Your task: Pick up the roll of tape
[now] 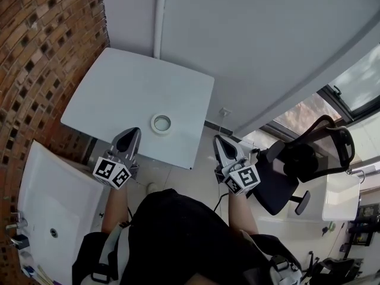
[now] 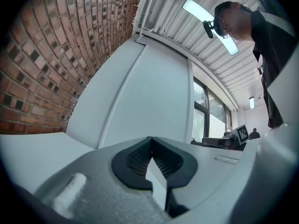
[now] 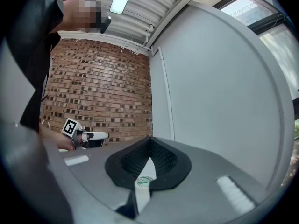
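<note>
A white counter (image 1: 119, 94) by a brick wall (image 1: 41, 34) bears a roll of tape (image 1: 161, 123). The left tool (image 1: 133, 133) and right tool (image 1: 218, 140) hover nearby, both pressed together, empty.

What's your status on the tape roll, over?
Left tool and right tool shut, empty. Tape roll flat on white table, untouched. Nothing in the way.

A roll of tape (image 1: 161, 123) lies flat on the white table (image 1: 130, 94), close to its near edge.
</note>
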